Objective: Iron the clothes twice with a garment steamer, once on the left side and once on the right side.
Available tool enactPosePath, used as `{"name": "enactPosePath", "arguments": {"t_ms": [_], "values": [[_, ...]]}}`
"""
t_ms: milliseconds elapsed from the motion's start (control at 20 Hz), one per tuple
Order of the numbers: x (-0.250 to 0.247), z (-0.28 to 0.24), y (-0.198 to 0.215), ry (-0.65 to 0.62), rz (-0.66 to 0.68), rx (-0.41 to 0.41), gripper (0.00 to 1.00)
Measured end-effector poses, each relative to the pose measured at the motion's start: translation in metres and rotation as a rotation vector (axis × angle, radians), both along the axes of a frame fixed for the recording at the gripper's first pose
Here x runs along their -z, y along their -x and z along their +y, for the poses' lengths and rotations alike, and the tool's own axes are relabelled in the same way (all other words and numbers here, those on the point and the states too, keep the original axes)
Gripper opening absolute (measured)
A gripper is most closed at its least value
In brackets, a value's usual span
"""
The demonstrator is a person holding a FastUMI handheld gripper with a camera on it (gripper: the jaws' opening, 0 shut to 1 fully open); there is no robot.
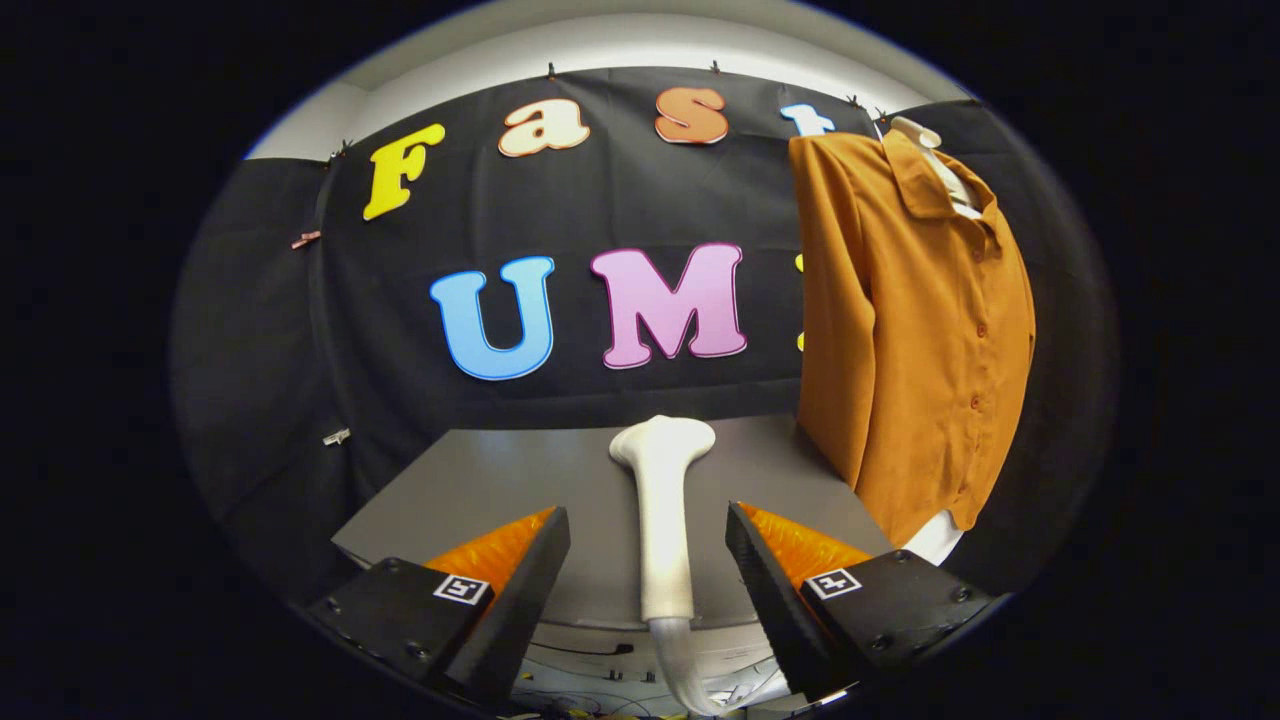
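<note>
Looking along the fingers in the gripper view, we see our hand-held gripper (pixel 648 545) spread wide and released, gripping nothing. The garment steamer (pixel 665 520) lies on the grey table (pixel 480 480) in the gap between the two fingers, touching neither. Its handle runs toward us and its broader head points away, toward the booth's black wall. A pale hose (pixel 685 665) leaves the near end of the handle and drops over the table's front edge, where some loose cables lie below.

Beyond the fingers and off to the right, the orange shirt (pixel 915 330) hangs from a white hanger (pixel 935 155), buttoned front turned partly toward us, its hem reaching down near the table's right corner.

We judge the steamer to be a rigid plastic body, smooth and rather slippery, and moderately light, though the trailing hose will likely tug at it when lifted. The straight middle of the handle, where the fingers already flank it, looks like the best place to close; the flared head would be too wide. The shirt looks soft and thin, free to swing on its hanger, so we expect it to yield under the steamer's head. Neither side has yet been ironed.
</note>
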State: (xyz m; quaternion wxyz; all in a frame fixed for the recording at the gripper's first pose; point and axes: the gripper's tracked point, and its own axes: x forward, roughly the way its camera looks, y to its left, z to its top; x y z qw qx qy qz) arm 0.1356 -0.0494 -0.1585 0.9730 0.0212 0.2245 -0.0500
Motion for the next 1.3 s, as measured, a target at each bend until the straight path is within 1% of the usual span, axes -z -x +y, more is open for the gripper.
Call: {"name": "enactPosePath", "arguments": {"t_ms": [300, 550, 700, 750, 800, 900, 1000, 1050, 1150, 1300], "values": [[0.049, -0.020, -0.037, -0.011, 0.143, -0.010, 0.99], [0.083, -0.023, -0.048, 0.000, 0.267, -0.005, 0.98], [0.085, -0.021, -0.054, 0.009, 0.284, -0.014, 0.97], [0.088, -0.022, -0.053, 0.023, 0.299, -0.010, 0.91], [0.087, -0.021, -0.054, 0.038, 0.298, -0.016, 0.87], [0.087, -0.011, -0.054, 0.037, 0.301, -0.050, 0.71], [0.085, -0.010, -0.052, 0.058, 0.306, -0.056, 0.55], [0.087, -0.007, -0.054, 0.046, 0.302, -0.059, 0.46], [0.084, -0.003, -0.053, 0.033, 0.304, -0.069, 0.40], [0.070, -0.001, -0.051, 0.047, 0.262, -0.071, 0.40]]}}
